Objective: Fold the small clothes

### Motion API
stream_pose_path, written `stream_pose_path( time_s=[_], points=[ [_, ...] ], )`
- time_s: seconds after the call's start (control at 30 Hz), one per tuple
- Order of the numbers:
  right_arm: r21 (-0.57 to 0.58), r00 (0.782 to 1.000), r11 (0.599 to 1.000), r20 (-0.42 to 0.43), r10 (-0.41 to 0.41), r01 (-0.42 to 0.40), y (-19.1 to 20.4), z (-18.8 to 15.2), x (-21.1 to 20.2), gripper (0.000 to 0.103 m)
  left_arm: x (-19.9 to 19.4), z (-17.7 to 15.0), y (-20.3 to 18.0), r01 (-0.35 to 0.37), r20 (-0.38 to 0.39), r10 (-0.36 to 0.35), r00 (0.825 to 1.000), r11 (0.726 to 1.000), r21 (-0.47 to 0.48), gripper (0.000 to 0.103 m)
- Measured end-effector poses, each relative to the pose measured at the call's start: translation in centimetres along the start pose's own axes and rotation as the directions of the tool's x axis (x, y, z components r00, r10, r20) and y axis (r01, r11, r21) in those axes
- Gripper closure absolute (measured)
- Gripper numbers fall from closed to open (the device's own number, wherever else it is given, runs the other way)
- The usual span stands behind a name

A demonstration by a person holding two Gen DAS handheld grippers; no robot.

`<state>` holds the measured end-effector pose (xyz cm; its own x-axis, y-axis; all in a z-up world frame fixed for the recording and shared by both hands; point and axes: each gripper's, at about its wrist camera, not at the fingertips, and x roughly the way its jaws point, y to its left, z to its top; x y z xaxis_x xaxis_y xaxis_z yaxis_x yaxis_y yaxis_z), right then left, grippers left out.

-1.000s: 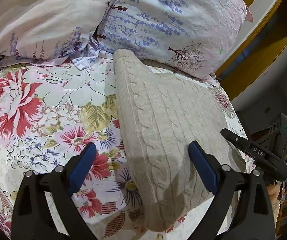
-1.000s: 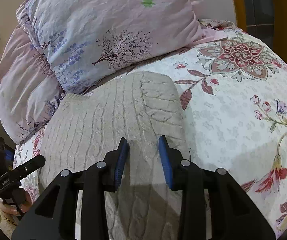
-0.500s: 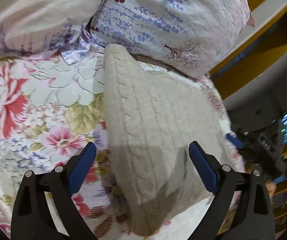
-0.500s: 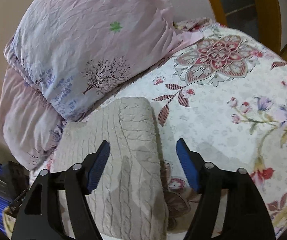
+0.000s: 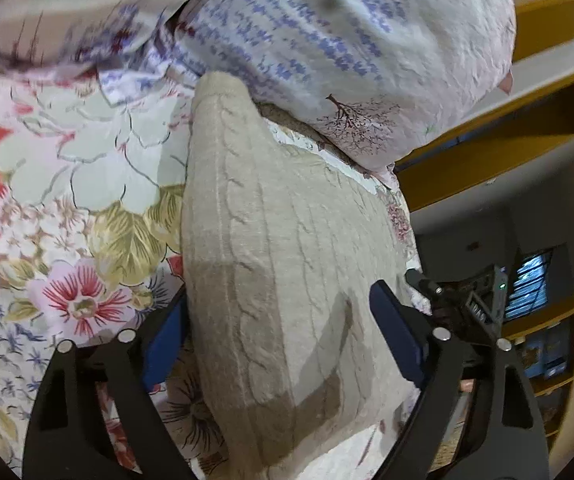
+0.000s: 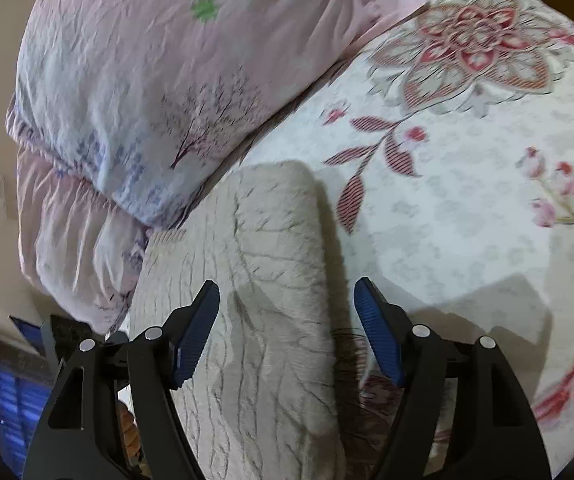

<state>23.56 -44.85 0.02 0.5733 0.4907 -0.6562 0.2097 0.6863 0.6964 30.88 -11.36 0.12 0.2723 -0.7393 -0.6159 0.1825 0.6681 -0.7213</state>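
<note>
Garment: a beige cable-knit sweater (image 5: 271, 264) lay folded into a long narrow pad on the bed; its far end touched the lower edge of the pillow; its near end reached the edge of the bed.
Bed: a floral bedspread (image 5: 67, 208) with red and pink flowers covered it; the cloth was bare to the right of the sweater (image 6: 255, 304) in the right wrist view.
Pillow: a pale pink pillow (image 5: 347, 40) with purple sprigs and a small tree print lay behind the sweater; a second pink one (image 6: 71, 240) was under it.
Left hand-held gripper (image 5: 283, 340): released, the jaws had just been closing a little; the near end of the sweater was between the blue pads, the left pad beside its edge; the right pad stood over the knit; no squeeze was visible.
Right hand-held gripper (image 6: 287, 328): released, jaws wide; it straddled the right edge of the sweater, one pad over the knit and one over the bedspread (image 6: 467, 240); it gripped nothing.
</note>
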Motion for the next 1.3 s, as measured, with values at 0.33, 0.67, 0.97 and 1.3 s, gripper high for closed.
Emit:
stream_pose_path(
  time_s=[0.33, 0.67, 0.97, 1.3],
  points=[
    [-0.026, 0.993, 0.996, -0.081, 0.087, -0.090, 0.5, 0.0, 1.7, 0.046, 0.2, 0.2, 1.4, 0.089, -0.009, -0.090, 0.996, 0.993, -0.071, 0.031],
    [-0.017, 0.984, 0.987, -0.082, 0.161, -0.163, 0.4, -0.4, 2.0, 0.073, 0.1, -0.5, 2.3, 0.145, 0.011, -0.145, 0.989, 0.984, -0.102, 0.062],
    [-0.103, 0.974, 0.968, -0.016, 0.227, -0.227, 4.6, -2.4, 0.2, 0.076, -3.9, -1.7, 2.5, 0.218, 0.037, -0.216, 0.976, 0.973, -0.074, 0.066],
    [-0.275, 0.968, 0.928, -0.074, 0.239, -0.250, 12.4, -6.2, 4.5, 0.077, -14.7, -2.7, 6.5, 0.122, 0.151, -0.119, 0.981, 0.992, -0.009, 0.066]
  ],
)
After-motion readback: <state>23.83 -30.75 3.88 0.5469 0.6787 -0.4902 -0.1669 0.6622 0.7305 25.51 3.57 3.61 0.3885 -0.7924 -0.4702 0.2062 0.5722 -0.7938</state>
